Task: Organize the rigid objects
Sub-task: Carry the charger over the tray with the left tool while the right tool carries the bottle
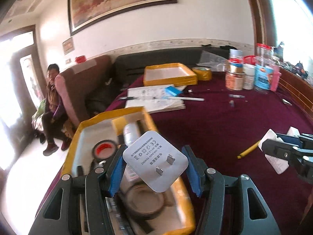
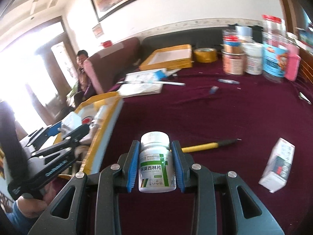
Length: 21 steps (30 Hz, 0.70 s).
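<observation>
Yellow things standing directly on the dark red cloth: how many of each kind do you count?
Yellow-edged trays: 2, the near tray and the far tray
Yellow tape roll: 1
Yellow-handled tool: 1
Total: 4

White pill bottle (image 2: pixel 156 164) between blue jaws

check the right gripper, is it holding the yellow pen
No, the right gripper is shut on a white pill bottle; the yellow pen lies on the maroon cloth behind it.
</observation>
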{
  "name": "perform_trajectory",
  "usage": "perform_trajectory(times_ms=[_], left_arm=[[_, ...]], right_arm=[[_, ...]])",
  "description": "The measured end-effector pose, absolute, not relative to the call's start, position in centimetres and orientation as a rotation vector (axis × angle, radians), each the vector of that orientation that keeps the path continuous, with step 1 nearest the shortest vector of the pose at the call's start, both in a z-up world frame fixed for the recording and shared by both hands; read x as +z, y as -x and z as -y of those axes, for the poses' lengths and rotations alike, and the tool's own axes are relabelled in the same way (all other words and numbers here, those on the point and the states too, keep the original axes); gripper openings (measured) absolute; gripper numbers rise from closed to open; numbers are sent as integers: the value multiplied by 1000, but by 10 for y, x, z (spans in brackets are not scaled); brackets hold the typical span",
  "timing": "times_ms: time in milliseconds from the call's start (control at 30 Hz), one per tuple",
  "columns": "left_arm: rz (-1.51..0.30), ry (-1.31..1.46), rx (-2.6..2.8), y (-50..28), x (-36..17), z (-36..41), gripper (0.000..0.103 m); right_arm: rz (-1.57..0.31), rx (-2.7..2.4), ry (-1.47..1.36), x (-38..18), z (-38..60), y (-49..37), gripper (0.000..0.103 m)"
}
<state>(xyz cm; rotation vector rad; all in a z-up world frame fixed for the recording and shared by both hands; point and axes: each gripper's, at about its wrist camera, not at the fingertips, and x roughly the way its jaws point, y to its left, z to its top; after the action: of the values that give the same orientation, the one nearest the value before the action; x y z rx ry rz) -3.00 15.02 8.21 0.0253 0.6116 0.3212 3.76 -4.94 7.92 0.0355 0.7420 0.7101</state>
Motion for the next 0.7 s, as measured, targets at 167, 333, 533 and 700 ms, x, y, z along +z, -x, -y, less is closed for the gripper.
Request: perform_trajectory(times_ms=[167, 333, 533, 700], left_arm=[[-625, 16, 371, 37, 73, -177, 60], [-641, 57, 413, 43, 65, -204, 60], [-651, 89, 441, 45, 59, -222, 60], [-656, 105, 443, 46, 54, -229, 60]], right_arm=[[-760, 786, 10, 84, 5, -26, 32], [-759, 846, 76, 85, -33, -13, 32], [-775, 877, 137, 77, -65, -2, 32], [-768, 890, 180, 74, -81, 6, 32]])
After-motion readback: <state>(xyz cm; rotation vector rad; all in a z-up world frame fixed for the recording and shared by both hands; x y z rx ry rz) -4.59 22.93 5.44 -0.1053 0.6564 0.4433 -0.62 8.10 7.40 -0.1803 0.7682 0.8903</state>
